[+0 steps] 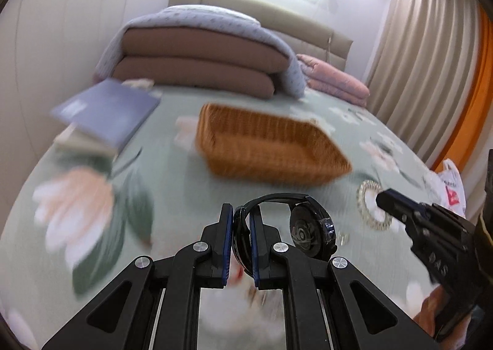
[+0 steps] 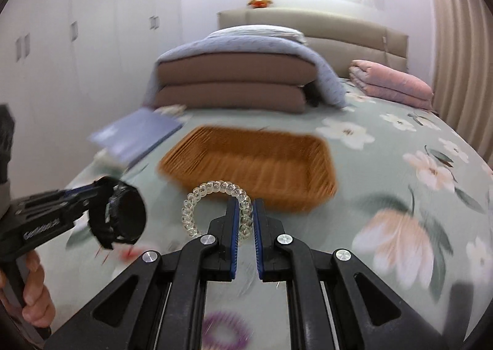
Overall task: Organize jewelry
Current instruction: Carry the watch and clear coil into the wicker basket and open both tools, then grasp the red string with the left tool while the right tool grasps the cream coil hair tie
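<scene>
Left wrist view first: my left gripper (image 1: 241, 220) is clamped on the strap of a black watch (image 1: 311, 234), held above the floral bedspread (image 1: 172, 189). My right gripper (image 2: 245, 211) pinches a clear beaded bracelet (image 2: 212, 192). Beyond both sits the wicker basket (image 2: 255, 165), then a blue book (image 2: 138, 134) and folded quilts (image 2: 234, 84).

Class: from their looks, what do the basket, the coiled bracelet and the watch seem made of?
Orange-brown woven basket: wicker or rattan, judging by its ribbed weave, though blurred. Clear coiled bracelet: glossy see-through plastic, probably. Black wristwatch: shiny dark face, matte strap, perhaps rubber.
</scene>
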